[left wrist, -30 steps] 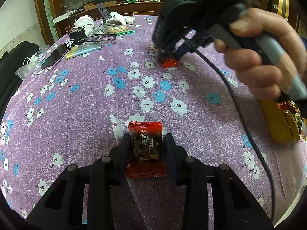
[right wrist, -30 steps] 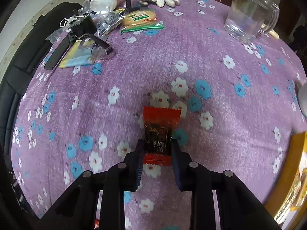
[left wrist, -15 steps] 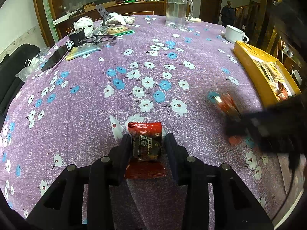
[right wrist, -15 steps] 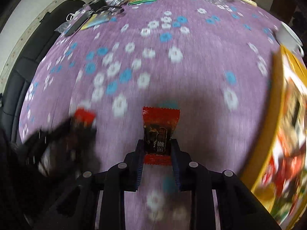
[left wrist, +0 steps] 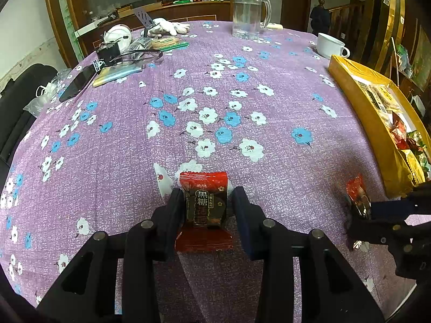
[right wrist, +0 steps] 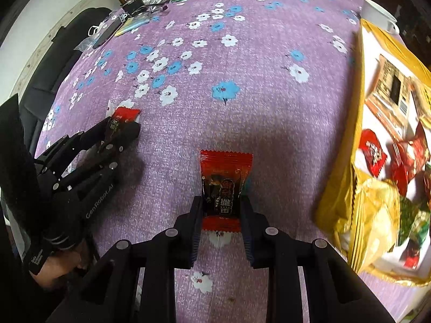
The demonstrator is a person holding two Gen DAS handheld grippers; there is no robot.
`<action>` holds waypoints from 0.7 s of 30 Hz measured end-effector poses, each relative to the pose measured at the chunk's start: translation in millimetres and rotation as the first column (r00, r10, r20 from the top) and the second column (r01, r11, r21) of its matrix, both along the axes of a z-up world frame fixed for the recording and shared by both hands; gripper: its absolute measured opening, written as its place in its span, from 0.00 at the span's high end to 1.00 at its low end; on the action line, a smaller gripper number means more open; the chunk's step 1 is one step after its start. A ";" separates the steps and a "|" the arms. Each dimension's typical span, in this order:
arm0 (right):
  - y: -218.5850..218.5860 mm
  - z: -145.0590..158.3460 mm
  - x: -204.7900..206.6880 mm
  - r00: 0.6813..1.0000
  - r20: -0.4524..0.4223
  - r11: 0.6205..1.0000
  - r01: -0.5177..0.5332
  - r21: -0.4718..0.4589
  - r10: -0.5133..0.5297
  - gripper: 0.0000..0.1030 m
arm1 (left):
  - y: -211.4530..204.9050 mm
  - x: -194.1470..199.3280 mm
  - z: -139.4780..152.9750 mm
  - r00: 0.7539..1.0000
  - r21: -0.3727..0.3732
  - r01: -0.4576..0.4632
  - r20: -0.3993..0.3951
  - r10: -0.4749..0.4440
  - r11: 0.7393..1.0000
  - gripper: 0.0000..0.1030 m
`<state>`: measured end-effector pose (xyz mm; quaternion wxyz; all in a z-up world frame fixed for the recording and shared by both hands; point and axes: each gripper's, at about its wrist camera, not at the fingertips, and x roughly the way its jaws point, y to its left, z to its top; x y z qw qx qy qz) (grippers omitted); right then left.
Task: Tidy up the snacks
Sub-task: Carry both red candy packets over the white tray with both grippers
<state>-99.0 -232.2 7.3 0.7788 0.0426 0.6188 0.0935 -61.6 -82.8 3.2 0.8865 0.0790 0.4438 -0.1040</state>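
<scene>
A red and black snack packet (left wrist: 204,183) lies on the purple flowered tablecloth (left wrist: 242,102) between the fingers of my left gripper (left wrist: 208,190). The left pad touches it, and a narrow gap shows at the right pad. From the right wrist view, that gripper (right wrist: 124,126) and its packet (right wrist: 125,114) sit at the left. My right gripper (right wrist: 221,199) is shut on a second red packet (right wrist: 226,167), held above the cloth just left of the yellow box (right wrist: 336,196). The left wrist view shows the right gripper (left wrist: 358,210) low at the right, by the box (left wrist: 358,99), which holds several wrapped snacks.
A glass mug (left wrist: 246,16) and a white cup (left wrist: 328,45) stand at the far side. A phone (left wrist: 78,82), gloves and small clutter lie at the far left. A black chair (left wrist: 16,107) stands off the left edge. A person (left wrist: 319,16) stands in the far doorway.
My right gripper carried its packet from the far middle of the table across to the right, beside the yellow box. The left gripper stayed put, its jaws a little wider.
</scene>
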 end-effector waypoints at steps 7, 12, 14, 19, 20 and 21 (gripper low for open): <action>-2.4 1.3 -9.2 1.000 -0.009 1.000 0.015 -0.001 -0.015 0.74 | -1.2 -0.5 0.3 1.000 0.008 0.001 0.004 -0.001 1.000 0.64; -5.6 6.3 -11.4 0.999 0.002 0.999 0.034 0.003 -0.034 0.74 | -1.4 -1.6 1.2 1.000 0.001 0.009 0.004 -0.009 1.000 0.71; -7.2 10.8 -12.9 0.999 0.016 0.999 0.038 0.000 -0.038 0.74 | -1.5 -2.4 1.6 1.000 -0.004 0.014 0.002 -0.014 1.000 0.74; -8.3 16.6 -14.3 0.999 0.030 0.999 0.043 -0.001 -0.043 0.74 | 10.8 -1.4 2.9 1.000 -0.074 -0.002 -0.029 -0.001 0.997 0.76; -8.5 17.3 -14.7 0.999 0.033 0.999 0.043 -0.001 -0.043 0.74 | 12.8 -1.9 3.2 0.999 -0.084 -0.003 -0.035 0.000 0.996 0.76; -9.1 18.1 -15.3 0.998 0.035 0.999 0.043 -0.001 -0.043 0.74 | 15.1 -2.2 3.5 0.999 -0.097 -0.005 -0.041 0.001 0.995 0.76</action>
